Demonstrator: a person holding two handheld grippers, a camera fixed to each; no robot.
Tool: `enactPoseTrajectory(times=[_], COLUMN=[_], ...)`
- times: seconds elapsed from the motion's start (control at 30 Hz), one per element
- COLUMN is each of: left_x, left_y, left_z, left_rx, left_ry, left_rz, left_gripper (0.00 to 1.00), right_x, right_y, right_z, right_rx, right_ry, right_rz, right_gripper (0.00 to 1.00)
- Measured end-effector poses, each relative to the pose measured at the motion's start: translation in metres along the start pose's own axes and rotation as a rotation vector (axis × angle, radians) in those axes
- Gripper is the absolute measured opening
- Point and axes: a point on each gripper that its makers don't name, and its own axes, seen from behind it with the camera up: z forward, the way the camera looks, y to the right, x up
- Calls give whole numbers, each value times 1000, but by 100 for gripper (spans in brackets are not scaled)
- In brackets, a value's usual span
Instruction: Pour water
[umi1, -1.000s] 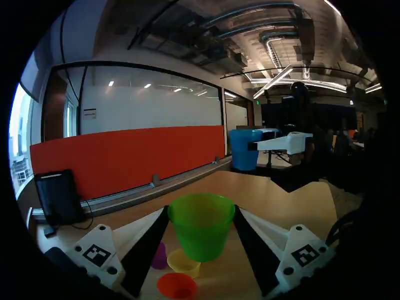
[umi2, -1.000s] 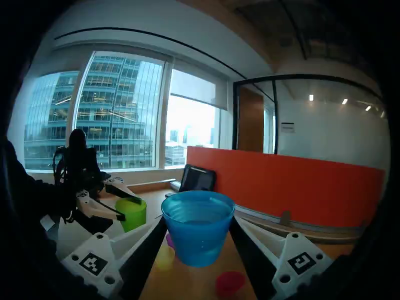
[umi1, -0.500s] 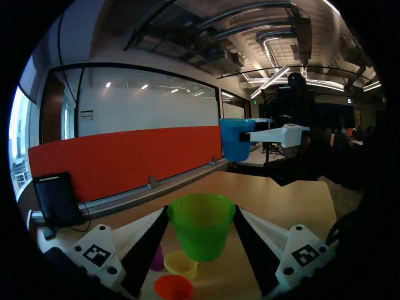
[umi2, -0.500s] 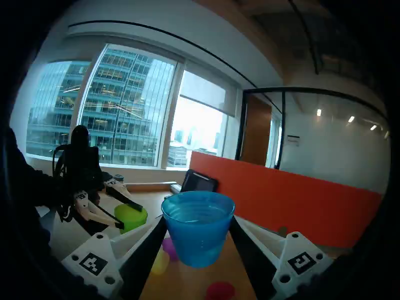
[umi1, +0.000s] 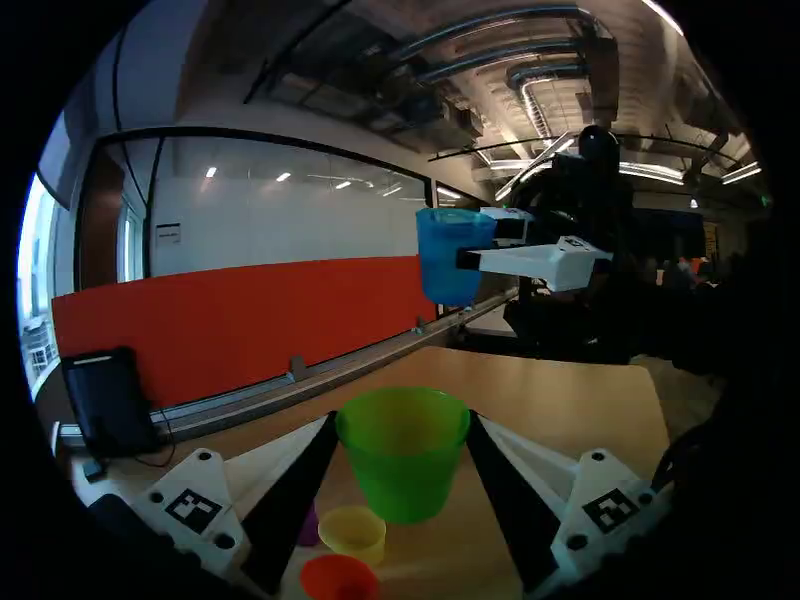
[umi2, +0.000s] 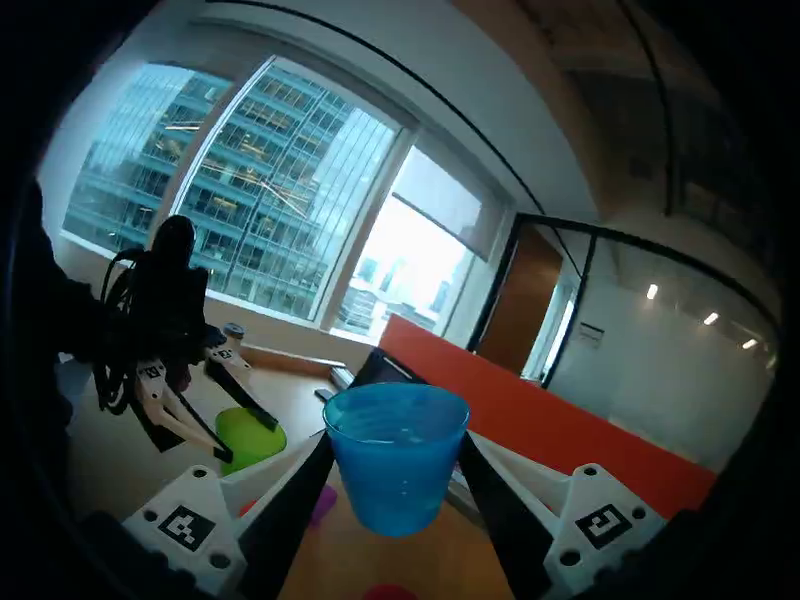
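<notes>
In the left gripper view, the left tool (umi1: 401, 422) is closed on the green cup (umi1: 403, 470). Both fingers press on its sides, and the cup stands upright with its mouth open to above. I see no water in it. Under it, on the wooden table (umi1: 570, 390), there are a small yellow cup (umi1: 352, 530), a red cup (umi1: 338, 578) and a little of a purple cup (umi1: 308, 525). Farther away, higher and a bit to the right, the right tool (umi1: 458, 258) carries the blue cup (umi1: 445, 262). This cup is upright too, and it is well apart from the green one.

In the right gripper view, the right tool's two fingers clamp the blue cup (umi2: 396, 475) between them. Some water seems to be inside, with its surface just under the rim. The green cup (umi2: 240, 450) lies lower and to the left, in the grip of the left tool (umi2: 247, 438), and the person's dark sleeve (umi2: 60, 320) is behind it.

I judge that the pouring is not begun. The blue cup is the higher one, which is good, but its rim is not above the green mouth. So the right hand should bring it toward the left and nearer, then tip it to that side. The green cup only needs to be held steady and level.
</notes>
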Motion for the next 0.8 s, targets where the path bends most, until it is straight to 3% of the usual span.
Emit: enactPoseTrajectory(times=[0.8], left_x=[3], left_y=[15], left_z=[2], left_rx=[-28], left_ry=[7], left_rz=[3], left_gripper=[91], right_x=[40], right_y=[9], right_z=[33], right_rx=[8], right_ry=[6], right_rz=[-369], right_gripper=[88])
